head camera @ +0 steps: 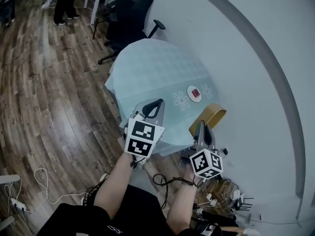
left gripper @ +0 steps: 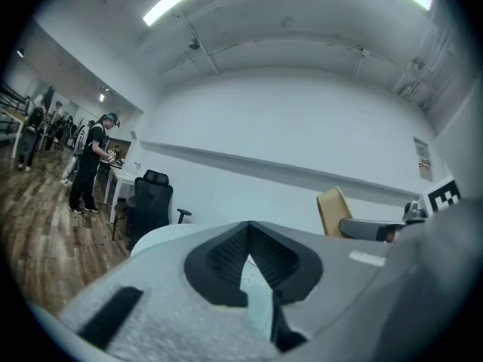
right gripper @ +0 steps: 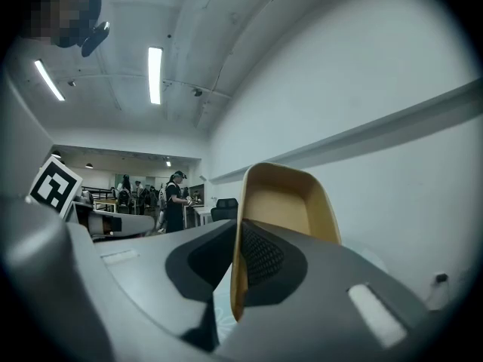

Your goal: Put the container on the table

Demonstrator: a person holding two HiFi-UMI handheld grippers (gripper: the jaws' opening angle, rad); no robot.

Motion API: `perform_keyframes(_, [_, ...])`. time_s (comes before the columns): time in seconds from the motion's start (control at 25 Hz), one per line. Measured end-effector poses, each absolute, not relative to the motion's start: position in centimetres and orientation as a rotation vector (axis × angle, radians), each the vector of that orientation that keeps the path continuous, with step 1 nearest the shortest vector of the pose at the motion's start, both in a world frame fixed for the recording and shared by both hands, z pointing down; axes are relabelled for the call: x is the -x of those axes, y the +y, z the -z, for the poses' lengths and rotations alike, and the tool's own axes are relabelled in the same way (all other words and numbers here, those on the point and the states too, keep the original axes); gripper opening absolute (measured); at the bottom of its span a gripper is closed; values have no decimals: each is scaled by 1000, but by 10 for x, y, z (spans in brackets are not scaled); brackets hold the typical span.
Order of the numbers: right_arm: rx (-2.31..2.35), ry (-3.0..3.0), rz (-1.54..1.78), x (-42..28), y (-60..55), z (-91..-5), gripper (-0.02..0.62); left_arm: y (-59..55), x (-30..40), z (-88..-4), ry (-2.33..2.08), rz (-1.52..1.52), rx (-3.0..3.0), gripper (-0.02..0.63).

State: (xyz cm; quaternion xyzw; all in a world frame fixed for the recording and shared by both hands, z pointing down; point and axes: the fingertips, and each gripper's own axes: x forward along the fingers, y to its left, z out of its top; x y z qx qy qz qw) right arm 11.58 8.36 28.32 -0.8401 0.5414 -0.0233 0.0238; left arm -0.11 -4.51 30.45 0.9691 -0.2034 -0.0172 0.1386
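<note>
A tan, boat-shaped container (head camera: 210, 116) hangs tilted on edge just off the near right edge of the round table (head camera: 152, 68), which has a pale blue cloth. My right gripper (head camera: 201, 126) is shut on its rim. In the right gripper view the container (right gripper: 283, 202) rises from between the pads of that gripper (right gripper: 238, 266), its hollow facing the camera. My left gripper (head camera: 156, 103) is over the table's near edge, shut with nothing in it. In the left gripper view its tips (left gripper: 249, 228) meet, and the container (left gripper: 330, 211) shows to the right.
A small white dish with a red piece (head camera: 195, 93) lies on the table near its right edge. A black office chair (head camera: 129, 14) stands behind the table. The white wall curves along the right. Cables (head camera: 221, 191) lie on the wooden floor by my feet. People stand far off (head camera: 64, 4).
</note>
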Motion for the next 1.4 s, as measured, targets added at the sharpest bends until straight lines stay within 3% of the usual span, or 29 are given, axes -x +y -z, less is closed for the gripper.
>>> perform_keyframes(0.56, [2557, 1709, 274, -220, 11, -355, 26, -110, -79, -376, -734, -125, -2704, 2])
perform_keyframes(1.12, [2415, 1690, 592, -409, -56, -429, 25, -151, -237, -454, -801, -347, -2589, 2])
perform_keyframes(1.4, [2274, 1988, 810, -376, -106, -471, 28, -176, -241, -465, -890, -407, -2554, 2])
